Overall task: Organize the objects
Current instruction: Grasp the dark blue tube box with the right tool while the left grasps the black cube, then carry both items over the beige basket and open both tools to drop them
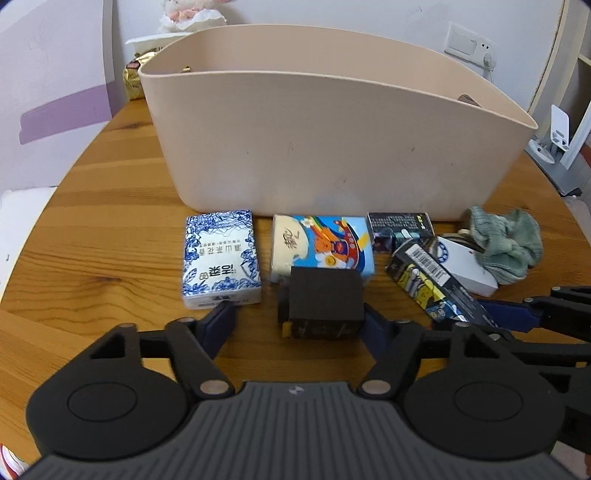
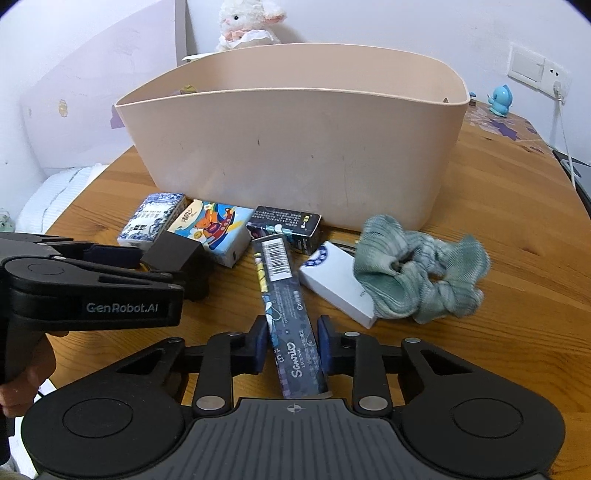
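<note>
A beige tub (image 1: 332,147) stands on the round wooden table (image 1: 110,240). In front of it lie a blue-white tissue pack (image 1: 221,258), a cartoon tissue pack (image 1: 321,243), a black block (image 1: 320,304), a dark small box (image 1: 400,225), a long dark Sanrio box (image 2: 291,317), a white box (image 2: 338,282) and a green scrunchie (image 2: 417,267). My left gripper (image 1: 301,325) is open with the black block between its fingers. My right gripper (image 2: 291,349) is open, its pads on either side of the long Sanrio box with small gaps.
A plush toy (image 2: 247,22) and a gold packet (image 1: 133,79) sit behind the tub. A blue figurine (image 2: 500,99) stands at the far right by a wall socket (image 2: 535,70). The table edge curves at the left.
</note>
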Available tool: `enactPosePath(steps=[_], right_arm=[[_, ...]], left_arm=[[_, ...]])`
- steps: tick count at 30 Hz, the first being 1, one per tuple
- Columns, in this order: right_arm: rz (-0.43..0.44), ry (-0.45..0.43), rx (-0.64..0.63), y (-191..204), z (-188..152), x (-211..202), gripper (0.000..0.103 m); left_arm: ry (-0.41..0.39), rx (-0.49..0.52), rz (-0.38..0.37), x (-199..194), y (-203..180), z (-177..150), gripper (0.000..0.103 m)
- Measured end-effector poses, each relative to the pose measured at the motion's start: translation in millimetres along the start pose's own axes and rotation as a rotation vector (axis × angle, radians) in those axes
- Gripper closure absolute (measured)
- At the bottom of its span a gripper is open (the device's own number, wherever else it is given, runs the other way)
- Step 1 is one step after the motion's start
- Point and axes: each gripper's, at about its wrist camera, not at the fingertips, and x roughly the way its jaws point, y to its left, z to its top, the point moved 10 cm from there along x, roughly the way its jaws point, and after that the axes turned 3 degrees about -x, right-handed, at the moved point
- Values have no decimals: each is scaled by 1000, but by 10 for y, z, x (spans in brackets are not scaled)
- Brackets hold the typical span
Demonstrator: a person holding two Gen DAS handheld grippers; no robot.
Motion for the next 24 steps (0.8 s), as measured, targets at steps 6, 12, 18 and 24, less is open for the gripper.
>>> enactPosePath(steps=[6,12,18,24], right_arm=[[49,1,-21,88,-6,-14,81],[77,-21,-19,129,-16,-145,81],[86,-110,-19,110,132,-532,81],[58,-247,-25,25,490,-996,81]], left_arm=[[-10,36,11,-34,-26,-3,56],[0,13,-16,-167,4,-49,57],[-82,24,-19,-597,49,46,57],[-224,42,-19,-1053,32,447,57]])
